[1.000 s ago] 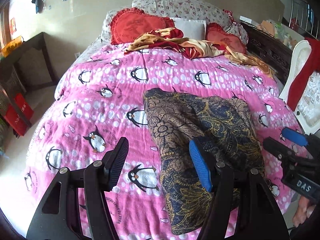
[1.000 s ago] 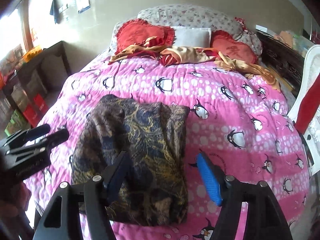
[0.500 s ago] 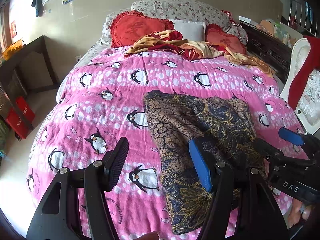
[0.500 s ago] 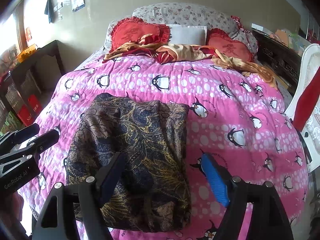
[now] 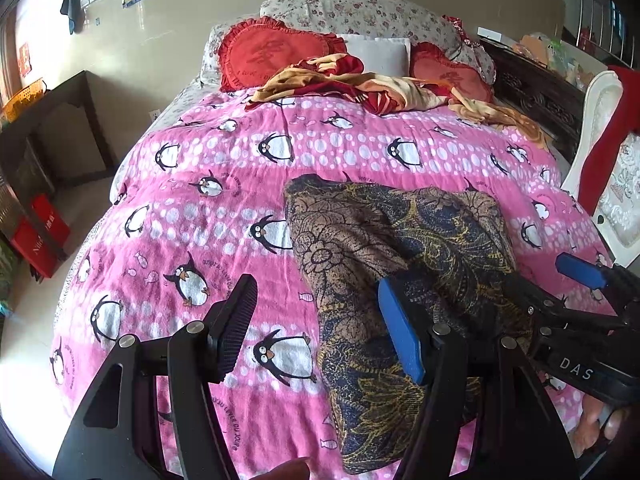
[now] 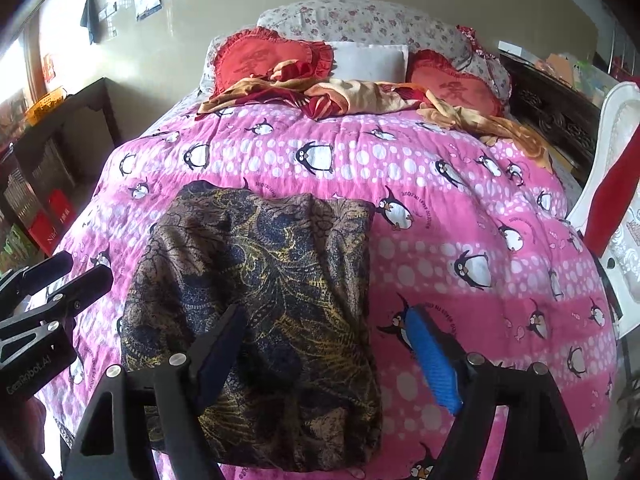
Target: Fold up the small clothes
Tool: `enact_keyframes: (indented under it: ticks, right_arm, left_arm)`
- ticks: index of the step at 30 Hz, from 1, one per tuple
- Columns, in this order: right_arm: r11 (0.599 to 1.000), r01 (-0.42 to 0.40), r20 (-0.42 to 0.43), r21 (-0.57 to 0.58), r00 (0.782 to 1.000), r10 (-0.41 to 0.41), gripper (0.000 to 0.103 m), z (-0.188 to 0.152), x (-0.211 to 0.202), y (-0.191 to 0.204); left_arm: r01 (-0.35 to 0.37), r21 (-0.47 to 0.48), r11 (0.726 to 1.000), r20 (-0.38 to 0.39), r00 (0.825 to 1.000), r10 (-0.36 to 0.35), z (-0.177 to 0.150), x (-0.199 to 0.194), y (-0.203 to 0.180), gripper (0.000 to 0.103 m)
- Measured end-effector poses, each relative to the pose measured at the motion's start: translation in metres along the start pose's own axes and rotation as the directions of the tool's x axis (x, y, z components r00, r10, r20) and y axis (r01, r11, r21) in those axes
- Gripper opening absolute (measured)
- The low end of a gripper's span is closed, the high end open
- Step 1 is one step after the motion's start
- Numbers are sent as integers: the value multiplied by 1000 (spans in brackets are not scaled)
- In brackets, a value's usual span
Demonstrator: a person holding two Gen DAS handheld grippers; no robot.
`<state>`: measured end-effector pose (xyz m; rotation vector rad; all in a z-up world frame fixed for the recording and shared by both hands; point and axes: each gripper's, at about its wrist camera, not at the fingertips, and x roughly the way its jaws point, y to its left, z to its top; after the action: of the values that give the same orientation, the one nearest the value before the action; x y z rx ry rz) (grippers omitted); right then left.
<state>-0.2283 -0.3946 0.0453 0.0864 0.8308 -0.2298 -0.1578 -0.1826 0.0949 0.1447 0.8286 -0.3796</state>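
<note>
- On the bed's pink penguin blanket (image 5: pixel 224 240), toward the foot edge, lies a folded garment (image 6: pixel 264 280) of dark blue, brown and gold paisley, flat and roughly rectangular.
- Over the garment's near left edge hovers the left gripper (image 5: pixel 320 332); its fingers stand apart, the blue pad (image 5: pixel 400 340) above the cloth and the black pad (image 5: pixel 236 324) above bare blanket, nothing pressed between them.
- Above the garment's near right part hangs the right gripper (image 6: pixel 332 356); its fingers have just been opening and now stand wide, the dark pad (image 6: pixel 220 356) over the cloth and the blue pad (image 6: pixel 434 360) over the blanket just beside the garment's right edge. No cloth is pinched.
- At the head edge of the bed sit two red heart-shaped cushions (image 5: pixel 272 54), a white pillow (image 5: pixel 380 50) between them and a floral pillow (image 5: pixel 360 14) behind.
- Across the blanket's far edge sprawls a rumpled red and tan cloth (image 5: pixel 360 88).
- Beside the bed's right edge stands a white chair (image 6: pixel 616 216) with red fabric draped on it.
</note>
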Motion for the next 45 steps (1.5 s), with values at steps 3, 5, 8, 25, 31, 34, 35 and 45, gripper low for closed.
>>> enact_keyframes:
  ticks: [3,5,8,25,31,34,35,45]
  right_arm:
    - [1000,-2,-4,4,1000,2,80,0,3,0]
    - [1000,-3,-5,0,1000,3,80,0,4,1]
    - [1000,-8,-7,-5,1000,8,80,0,5,2]
    - [1000,-11,-32,2,999,12,80,0,14,4]
    - [1000,-12,-42,-4,999,12,80,-1,17,6]
    - [1000,-13,-47,-8,999,13,80,-2,18,7]
    - [1000,-14,-47,-10,999,13,80,-2,18,8]
    - [1000,-15,-53,-10,998,14,80,-2,21,9]
  left_arm:
    - [0,-2,1000,-8,1000,0,0,4,2,63]
    - [1,-3,1000,-13,1000,-1,-1,7,1,63]
    - [4,-4,1000,-17,1000,-4,-1,9,1,63]
    - [9,0,1000,-27,1000,-9,-3,15,-1,63]
    - [9,1,1000,-27,1000,-9,-4,15,-2,63]
    - [10,1,1000,-30,1000,-10,-4,16,-2,63]
    - [11,2,1000,-31,999,-11,-5,17,-2,63]
    - [12,4,1000,-34,999,-12,-4,18,-2,63]
